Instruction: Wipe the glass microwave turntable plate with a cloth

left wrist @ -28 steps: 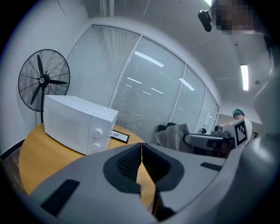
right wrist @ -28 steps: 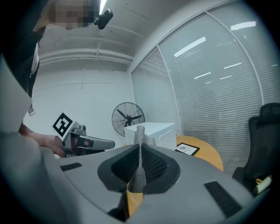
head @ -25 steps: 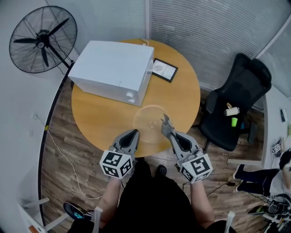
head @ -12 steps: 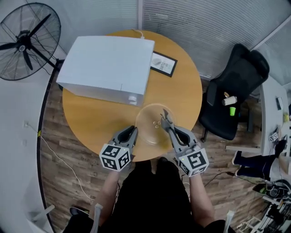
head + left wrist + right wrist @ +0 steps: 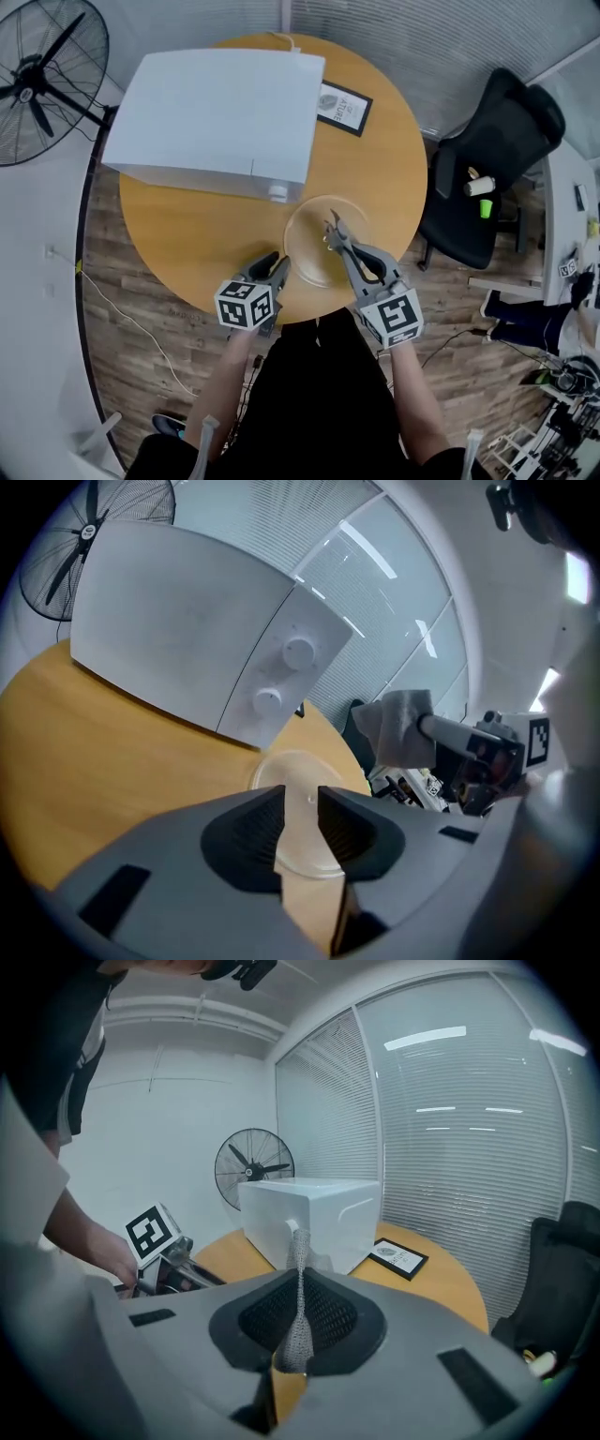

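The clear glass turntable plate [image 5: 314, 246] lies flat on the round wooden table [image 5: 187, 234], near its front edge. My left gripper [image 5: 279, 265] hovers at the plate's near-left rim. Its jaws have just been opening and stand apart, and nothing is between them. In the left gripper view the plate [image 5: 281, 769] shows just beyond the left gripper [image 5: 300, 803]. My right gripper [image 5: 331, 228] is over the plate's right half, shut on a grey cloth [image 5: 298, 1269] that sticks up past the pads. The cloth [image 5: 398, 726] also hangs bunched in the left gripper view.
A white microwave [image 5: 220, 117] fills the table's far left, its knobs [image 5: 298, 652] facing the plate. A framed card [image 5: 340, 105] lies behind it. A floor fan [image 5: 37, 75] stands at the left and a black office chair [image 5: 487, 159] at the right.
Both grippers have come down and forward to the plate. The left jaws, shut a second ago, now stand apart. The right gripper still holds the cloth.
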`<state>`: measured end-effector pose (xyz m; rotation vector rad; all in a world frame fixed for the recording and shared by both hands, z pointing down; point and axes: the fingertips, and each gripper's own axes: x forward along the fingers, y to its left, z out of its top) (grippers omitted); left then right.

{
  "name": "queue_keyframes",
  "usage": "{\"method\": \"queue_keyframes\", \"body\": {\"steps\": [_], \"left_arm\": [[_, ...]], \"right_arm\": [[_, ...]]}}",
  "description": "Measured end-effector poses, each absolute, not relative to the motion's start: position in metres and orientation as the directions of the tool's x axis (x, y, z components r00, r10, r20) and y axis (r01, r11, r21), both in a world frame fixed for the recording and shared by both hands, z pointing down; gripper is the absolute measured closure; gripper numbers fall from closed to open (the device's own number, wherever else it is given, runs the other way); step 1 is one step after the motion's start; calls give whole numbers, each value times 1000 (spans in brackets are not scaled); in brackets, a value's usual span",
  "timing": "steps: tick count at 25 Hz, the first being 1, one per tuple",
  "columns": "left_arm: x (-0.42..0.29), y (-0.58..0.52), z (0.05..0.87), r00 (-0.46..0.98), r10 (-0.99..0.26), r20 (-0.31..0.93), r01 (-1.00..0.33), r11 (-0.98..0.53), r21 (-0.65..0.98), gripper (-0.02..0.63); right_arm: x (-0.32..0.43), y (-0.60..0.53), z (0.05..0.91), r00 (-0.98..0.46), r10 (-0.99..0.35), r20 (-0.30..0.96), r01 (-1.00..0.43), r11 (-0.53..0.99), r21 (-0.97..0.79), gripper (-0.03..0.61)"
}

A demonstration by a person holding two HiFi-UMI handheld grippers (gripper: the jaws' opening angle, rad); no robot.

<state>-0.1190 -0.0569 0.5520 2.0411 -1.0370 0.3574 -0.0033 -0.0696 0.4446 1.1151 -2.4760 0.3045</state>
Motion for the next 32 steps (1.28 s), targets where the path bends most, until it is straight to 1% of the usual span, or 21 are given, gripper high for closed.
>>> {"method": "queue_keyframes", "body": {"steps": [6, 9, 19, 25, 29, 31, 32], "left_arm": [[-116, -62, 592, 636, -515, 574, -751, -244, 614, 508], [-119, -66, 609, 624, -512, 590, -748, -176, 639, 485], [-116, -70, 642, 663, -478, 577, -664, -19, 747, 483], [-110, -68, 653, 677, -459, 576, -642, 14, 766, 488], [-113, -68, 656, 664, -459, 591, -650, 36, 759, 542], [-115, -67, 659, 659, -455, 600, -653, 50, 756, 580], [-116, -67, 659, 658, -452, 602, -653, 56, 756, 583]], "right_arm": [[-16, -80, 481, -606, -607, 514, -706, 708, 4, 557], [-20, -85, 496, -608, -584, 537, -690, 723, 6, 557], [-36, -102, 541, -615, -527, 587, -647, 762, 7, 557], [-41, -110, 551, -617, -521, 589, -643, 766, 4, 557], [-43, -112, 556, -617, -514, 595, -637, 771, 5, 557], [-45, -113, 561, -617, -510, 600, -635, 772, 3, 557], [-46, -114, 565, -616, -506, 603, -633, 774, 3, 557]]}}
